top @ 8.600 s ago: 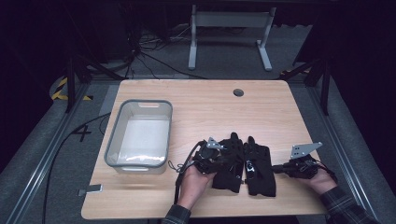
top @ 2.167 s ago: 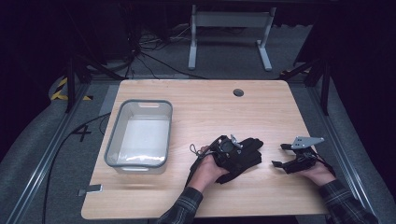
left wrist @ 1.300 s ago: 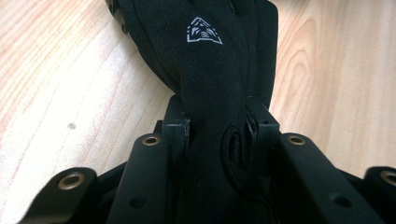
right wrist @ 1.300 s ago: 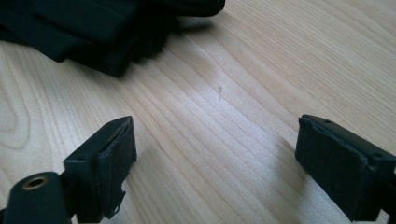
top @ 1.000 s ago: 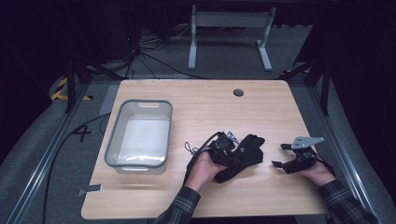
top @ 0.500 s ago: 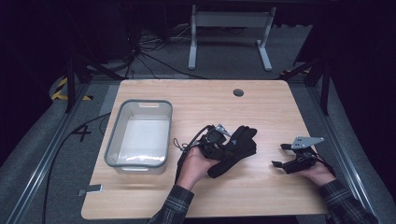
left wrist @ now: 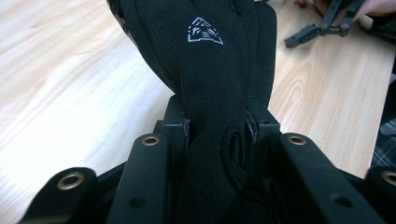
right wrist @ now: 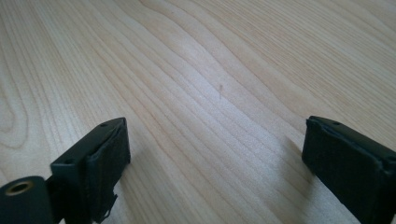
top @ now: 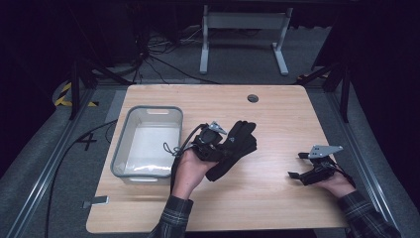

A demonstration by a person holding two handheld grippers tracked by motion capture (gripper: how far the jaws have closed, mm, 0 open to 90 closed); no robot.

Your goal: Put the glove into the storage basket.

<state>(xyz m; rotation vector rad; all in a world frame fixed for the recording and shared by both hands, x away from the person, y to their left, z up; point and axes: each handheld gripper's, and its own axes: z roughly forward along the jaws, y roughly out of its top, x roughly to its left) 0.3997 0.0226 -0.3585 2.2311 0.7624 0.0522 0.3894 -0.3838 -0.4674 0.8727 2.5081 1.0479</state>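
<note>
Looking down from the high view, I had the gloves (top: 236, 147) pinched in the left claw (top: 221, 149), lifted just right of the bin (top: 130, 130). Their long axis ran from the claw up and to the right, fingertips away from the bin, so the bin lay on the opposite side, to the left. The right claw (top: 296, 165) rested well apart on the table (top: 277, 106), jaws spread, having just opened further with nothing between them.

In the left gripper view, both jaws pressed on the cuff end of the gloves (left wrist: 210, 93), the logo farther out.

In the right gripper view, bare table (right wrist: 205, 84) lay between the spread pads (right wrist: 111, 149).
</note>
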